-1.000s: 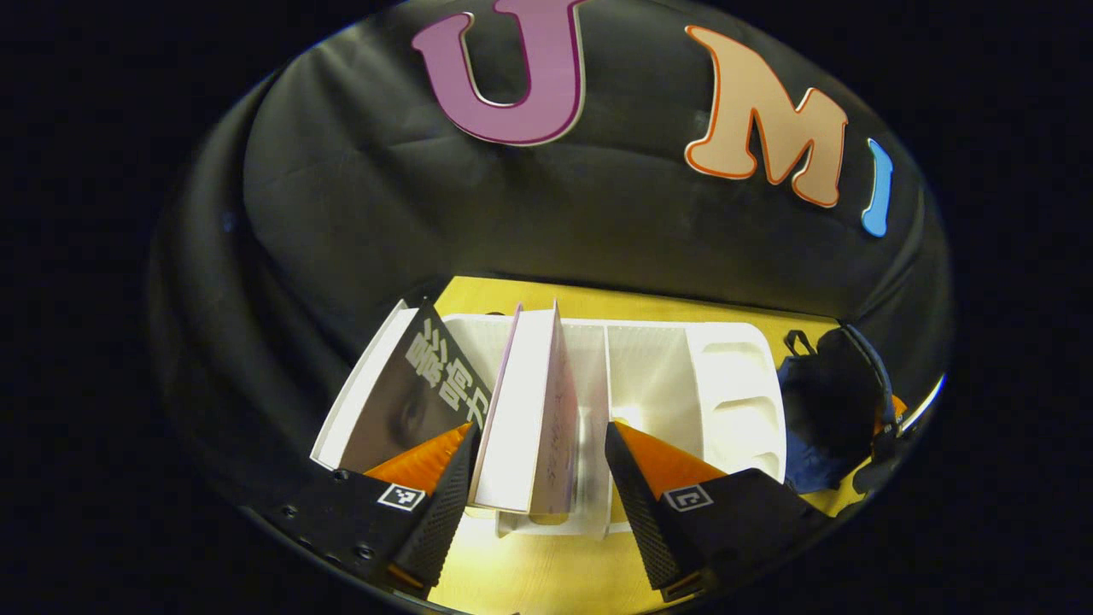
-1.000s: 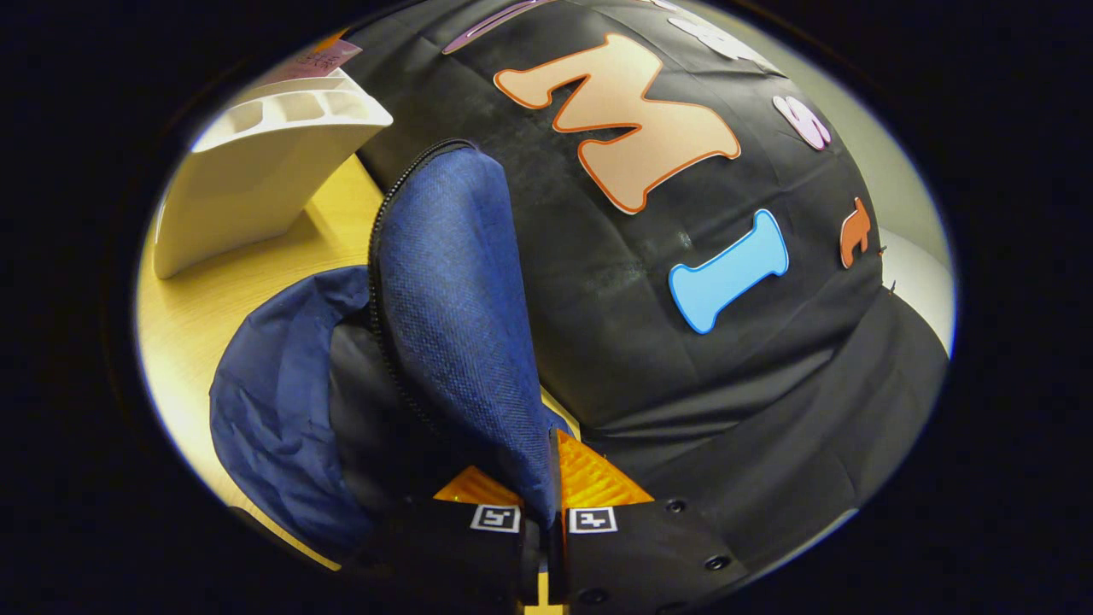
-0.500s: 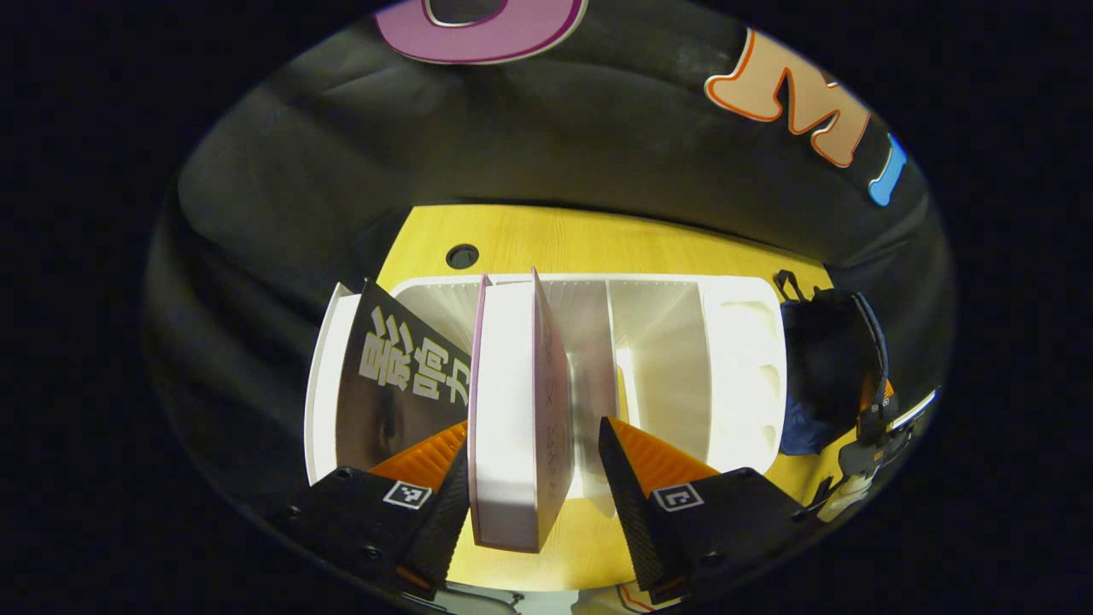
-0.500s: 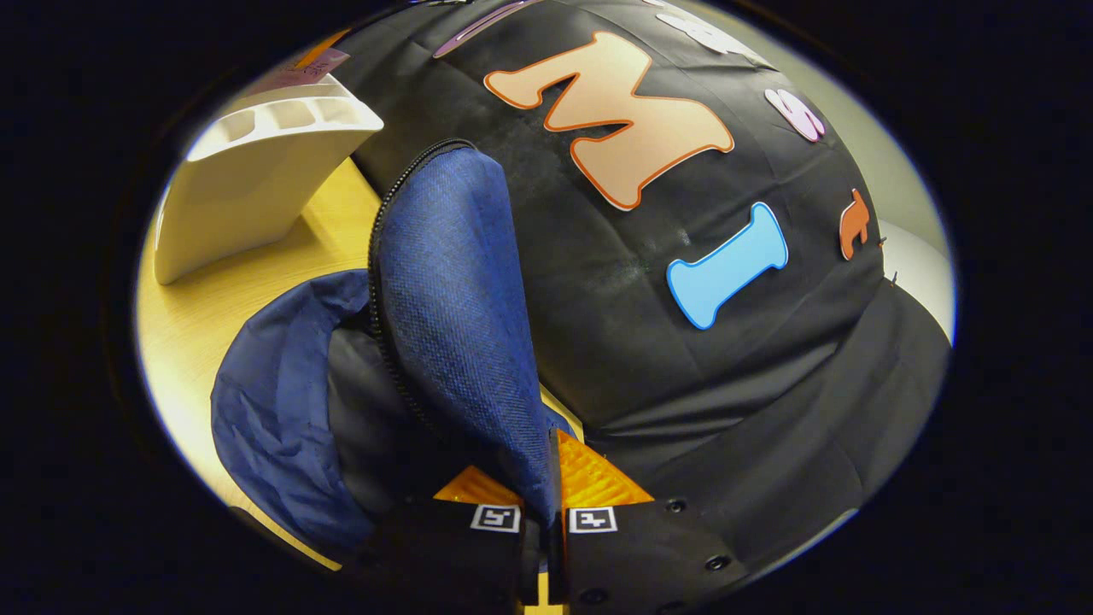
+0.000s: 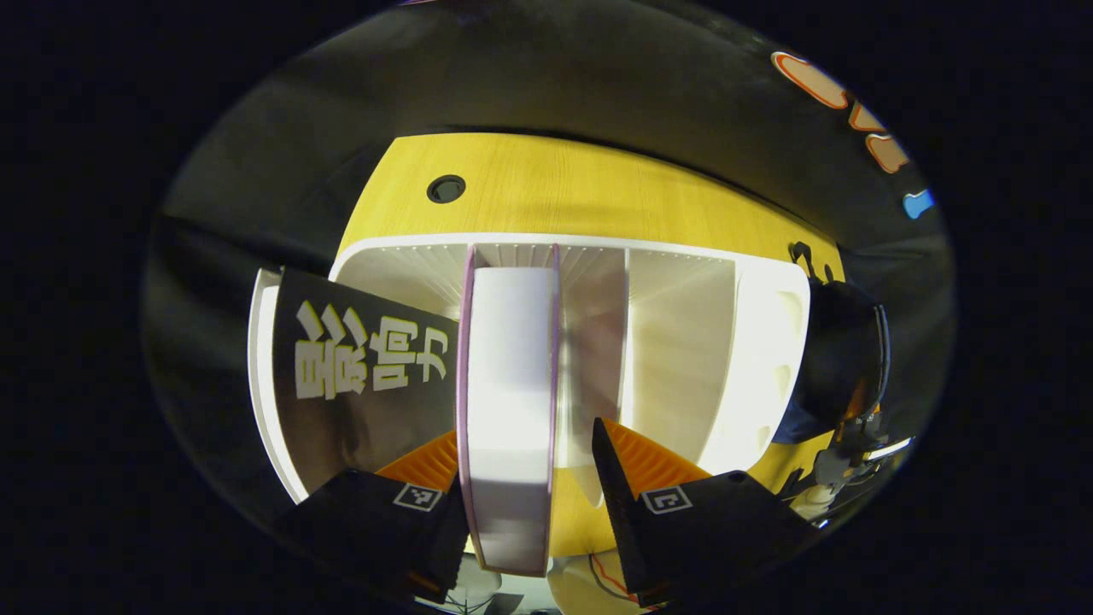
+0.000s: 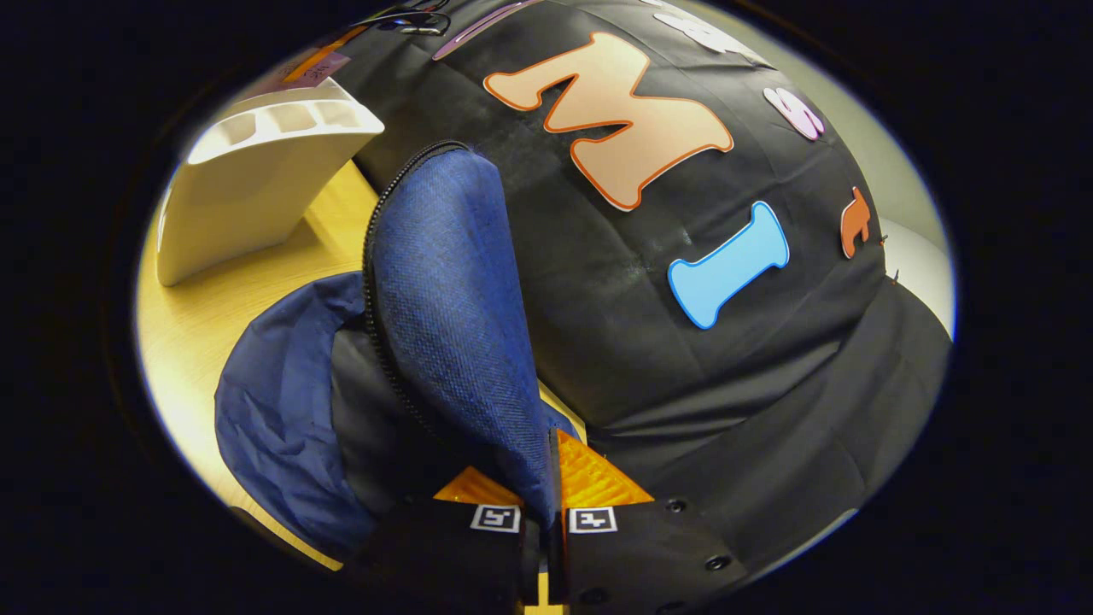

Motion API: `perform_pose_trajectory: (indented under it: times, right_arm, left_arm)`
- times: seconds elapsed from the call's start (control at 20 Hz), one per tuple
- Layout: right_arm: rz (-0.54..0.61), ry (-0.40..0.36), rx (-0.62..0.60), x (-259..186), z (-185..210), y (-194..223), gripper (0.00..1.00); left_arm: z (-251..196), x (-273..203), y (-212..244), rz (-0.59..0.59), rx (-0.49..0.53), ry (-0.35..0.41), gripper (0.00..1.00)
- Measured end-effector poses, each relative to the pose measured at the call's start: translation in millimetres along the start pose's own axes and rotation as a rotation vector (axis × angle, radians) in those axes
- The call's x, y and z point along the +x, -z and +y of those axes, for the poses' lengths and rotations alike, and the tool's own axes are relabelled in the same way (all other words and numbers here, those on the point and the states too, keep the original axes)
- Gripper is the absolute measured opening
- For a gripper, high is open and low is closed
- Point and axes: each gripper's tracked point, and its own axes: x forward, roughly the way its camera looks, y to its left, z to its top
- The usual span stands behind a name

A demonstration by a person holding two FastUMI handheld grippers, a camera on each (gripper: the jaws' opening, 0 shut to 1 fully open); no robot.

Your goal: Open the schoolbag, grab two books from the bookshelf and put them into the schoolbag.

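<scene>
Pink-edged book (image 5: 507,410) upright, fore-edge dead ahead between wide-open left gripper (image 5: 529,500) jaws — right gripper (image 6: 546,487) jaws clamped on schoolbag (image 6: 452,299) flap.

Bookshelf (image 5: 683,342) slots right of pink-edged book (image 5: 508,401) free.

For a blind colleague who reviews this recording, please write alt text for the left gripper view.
The left gripper stands open around a pink-edged book, which is upright in a white bookshelf on a yellow wooden table. A black book leans at its left. A dark schoolbag sits at the shelf's right end.
</scene>
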Motion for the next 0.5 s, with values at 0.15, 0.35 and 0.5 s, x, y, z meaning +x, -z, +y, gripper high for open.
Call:
perform_pose_trajectory:
  times: [0.15, 0.35, 0.5]
  right_arm:
    - [0.0, -0.003, -0.002, -1.1, 1.2, 0.4, 0.05]
    - [0.002, -0.008, -0.003, -1.7, 1.3, 0.3, 0.05]
    - [0.002, -0.011, -0.006, -1.5, 3.5, 1.8, 0.05]
  left_arm:
    - [-3.1, 8.6, -3.2, 0.028, 0.009, -0.01, 0.67]
    - [-15.4, 15.2, 1.6, 0.096, 0.003, 0.0, 0.4]
    - [-13.2, 16.7, 3.1, 0.113, 0.0, -0.016, 0.39]
